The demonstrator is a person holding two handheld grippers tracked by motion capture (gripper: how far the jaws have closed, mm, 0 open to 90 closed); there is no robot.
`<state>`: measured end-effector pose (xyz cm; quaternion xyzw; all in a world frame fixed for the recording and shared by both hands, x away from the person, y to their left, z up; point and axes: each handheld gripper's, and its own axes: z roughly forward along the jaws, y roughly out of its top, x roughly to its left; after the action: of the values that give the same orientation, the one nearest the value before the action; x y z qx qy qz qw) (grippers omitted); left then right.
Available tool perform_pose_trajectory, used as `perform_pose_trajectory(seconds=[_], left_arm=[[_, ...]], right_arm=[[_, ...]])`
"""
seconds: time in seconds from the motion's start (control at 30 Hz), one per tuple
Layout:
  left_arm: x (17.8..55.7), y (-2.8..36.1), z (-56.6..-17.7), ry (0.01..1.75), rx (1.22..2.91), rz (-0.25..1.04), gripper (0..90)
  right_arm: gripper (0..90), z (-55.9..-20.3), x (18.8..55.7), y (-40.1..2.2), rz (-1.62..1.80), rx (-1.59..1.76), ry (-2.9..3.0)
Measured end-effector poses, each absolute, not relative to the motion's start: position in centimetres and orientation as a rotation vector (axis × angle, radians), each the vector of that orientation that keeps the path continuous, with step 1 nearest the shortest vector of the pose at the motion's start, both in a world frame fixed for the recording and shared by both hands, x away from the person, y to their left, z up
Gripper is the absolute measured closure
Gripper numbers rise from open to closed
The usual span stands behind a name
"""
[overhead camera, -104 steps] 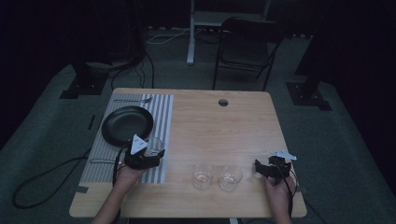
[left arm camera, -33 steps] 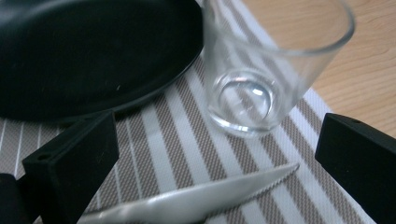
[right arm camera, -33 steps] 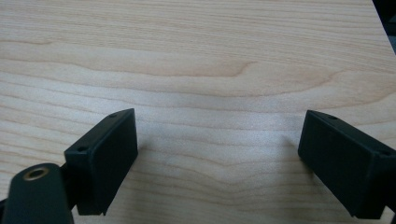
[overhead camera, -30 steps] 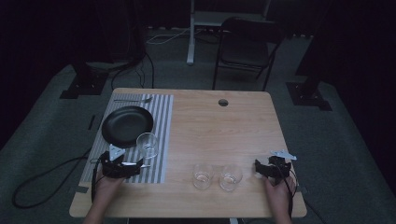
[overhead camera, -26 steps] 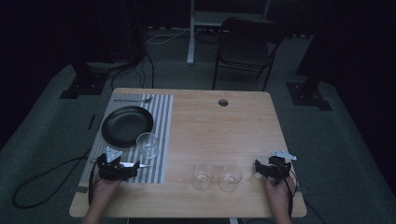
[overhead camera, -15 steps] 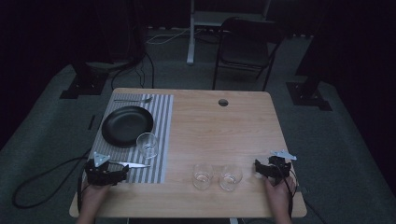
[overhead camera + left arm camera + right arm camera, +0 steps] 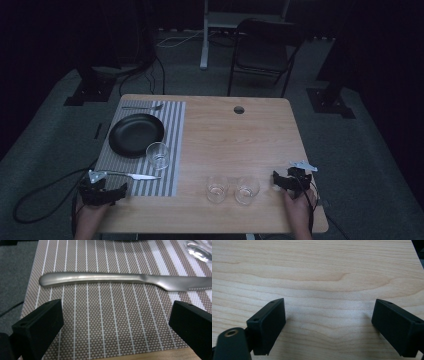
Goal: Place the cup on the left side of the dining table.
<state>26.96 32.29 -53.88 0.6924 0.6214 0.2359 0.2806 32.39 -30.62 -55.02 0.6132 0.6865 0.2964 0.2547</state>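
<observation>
A clear glass [image 7: 158, 155] stands on the striped placemat [image 7: 172, 131], just right of the black plate [image 7: 136, 134]. In front of them lies a steel knife [image 7: 132, 175], its handle to the left. My left gripper [image 7: 107, 189] sits at the placemat's near-left corner, open and empty. In the left gripper view the knife [image 7: 100, 278] lies crosswise just beyond the gripper [image 7: 117, 322]. My right gripper [image 7: 285, 179] rests near the table's right front, open over bare wood [image 7: 332, 315]. Two more glasses [image 7: 217, 189] [image 7: 247, 189] stand side by side to its left.
A fork [image 7: 142, 107] lies along the placemat's far edge. The wooden table [image 7: 240, 135] has a round cable hole [image 7: 239, 109] near its back. A folding chair [image 7: 265, 50] stands beyond it. A cable [image 7: 45, 195] trails off the left side onto the floor.
My left gripper has let go of the glass beside the plate and drawn back to the near-left corner, which uncovered the knife. The right gripper has stayed put.
</observation>
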Motion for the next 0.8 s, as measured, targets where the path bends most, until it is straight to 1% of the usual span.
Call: perform_pose_trajectory(seconds=[0.13,0.27,0.3,0.63,0.8], left_arm=[[27.00,32.16,-54.45,1.676,1.879,0.657,0.1],[27.15,32.07,-54.47,1.699,1.859,0.668,0.1],[27.17,31.91,-54.66,1.701,1.838,0.693,0.1],[26.75,31.53,-54.65,1.740,1.813,0.706,0.2],[26.71,31.61,-54.65,1.732,1.819,0.701,0.2]], right_arm=[[11.5,-55.02,32.39,-30.62,0.805,1.666,1.865],[11.5,-55.02,32.39,-30.62,0.805,1.665,1.865],[11.5,-55.02,32.39,-30.63,0.805,1.665,1.865],[11.5,-55.02,32.39,-30.63,0.805,1.665,1.865],[11.4,-55.02,32.39,-30.62,0.805,1.665,1.865]])
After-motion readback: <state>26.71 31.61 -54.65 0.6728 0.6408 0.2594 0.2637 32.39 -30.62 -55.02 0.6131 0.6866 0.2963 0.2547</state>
